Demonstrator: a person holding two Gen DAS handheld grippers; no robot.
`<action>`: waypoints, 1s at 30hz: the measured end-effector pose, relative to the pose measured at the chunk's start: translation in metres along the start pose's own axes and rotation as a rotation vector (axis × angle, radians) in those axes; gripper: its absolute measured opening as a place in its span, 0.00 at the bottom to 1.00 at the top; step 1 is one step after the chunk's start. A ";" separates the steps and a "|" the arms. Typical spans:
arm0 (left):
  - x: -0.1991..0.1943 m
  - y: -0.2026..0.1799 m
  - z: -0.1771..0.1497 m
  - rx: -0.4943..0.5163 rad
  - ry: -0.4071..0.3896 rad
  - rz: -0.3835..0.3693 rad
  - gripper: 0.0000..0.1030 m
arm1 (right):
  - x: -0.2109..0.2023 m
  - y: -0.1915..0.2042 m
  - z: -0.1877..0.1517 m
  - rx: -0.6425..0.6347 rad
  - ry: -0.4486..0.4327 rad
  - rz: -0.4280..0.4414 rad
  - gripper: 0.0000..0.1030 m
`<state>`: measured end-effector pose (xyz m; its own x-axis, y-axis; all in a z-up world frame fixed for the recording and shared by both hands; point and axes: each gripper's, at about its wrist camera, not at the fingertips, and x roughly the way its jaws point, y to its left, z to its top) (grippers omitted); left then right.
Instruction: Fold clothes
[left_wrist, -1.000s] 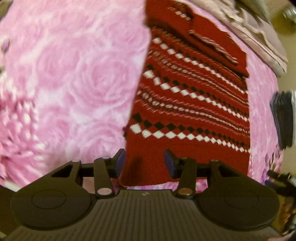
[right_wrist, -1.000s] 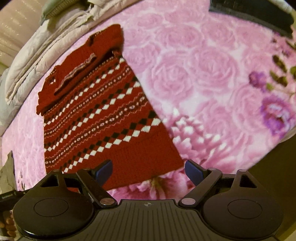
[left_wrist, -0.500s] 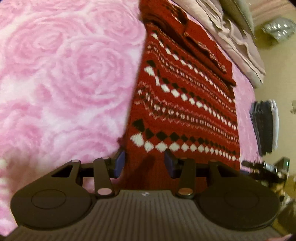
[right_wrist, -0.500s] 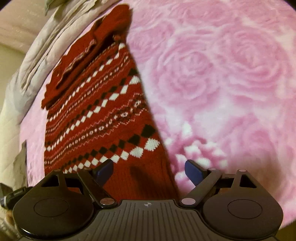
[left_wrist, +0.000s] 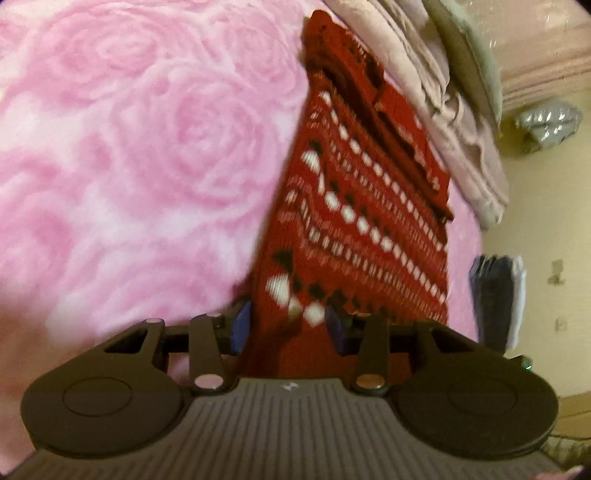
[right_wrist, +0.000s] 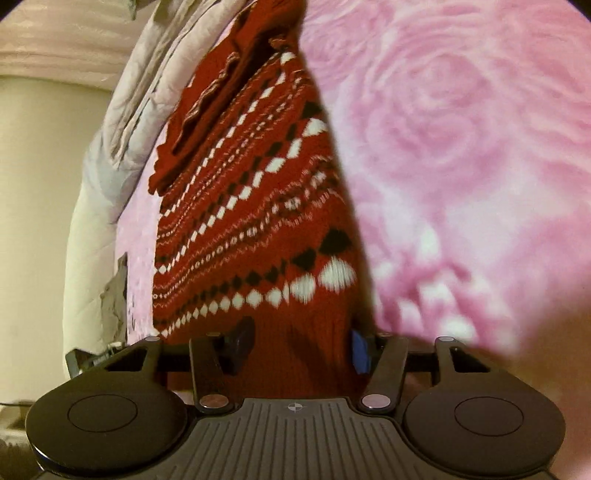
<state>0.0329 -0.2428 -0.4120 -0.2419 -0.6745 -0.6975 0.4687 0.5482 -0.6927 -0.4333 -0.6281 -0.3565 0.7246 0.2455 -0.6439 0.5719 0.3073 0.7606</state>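
Left gripper (left_wrist: 288, 326): jaws apart, hem of red patterned sweater (left_wrist: 369, 221) between blue pads (left_wrist: 240, 325). Sweater: flat on pink rose-print blanket (left_wrist: 147, 147), white and black diamond bands. Beige bedding (left_wrist: 454, 110): beyond sweater's far end. Dark folded stack (left_wrist: 495, 299): right edge.

**A bedroom in a home**

A plush pink blanket printed with large roses (left_wrist: 140, 155) fills the left and middle of the left wrist view and the right half of the right wrist view, spread like a bed cover. A rumpled pale quilt (right_wrist: 110, 155) is bunched along the left side of the right wrist view, and runs down the upper right of the left one. A folded stack of clothes (left_wrist: 495, 299) sits at that frame's right edge. Cream-painted walls (right_wrist: 40, 221) and a red patterned knit sweater (right_wrist: 258, 221) laid flat at centre complete the domestic picture.
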 end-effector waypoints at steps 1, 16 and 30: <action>0.003 0.001 0.003 -0.001 0.002 -0.011 0.36 | 0.006 0.000 0.007 -0.011 0.003 0.016 0.55; 0.012 0.012 0.006 -0.029 0.072 -0.088 0.25 | -0.004 -0.025 -0.007 0.097 0.078 0.134 0.55; -0.018 0.003 -0.012 0.032 0.076 -0.134 0.03 | -0.007 -0.005 0.002 0.040 0.038 0.053 0.04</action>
<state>0.0287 -0.2232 -0.4036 -0.3669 -0.7008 -0.6118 0.4545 0.4388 -0.7751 -0.4405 -0.6330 -0.3554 0.7395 0.2949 -0.6051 0.5490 0.2560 0.7957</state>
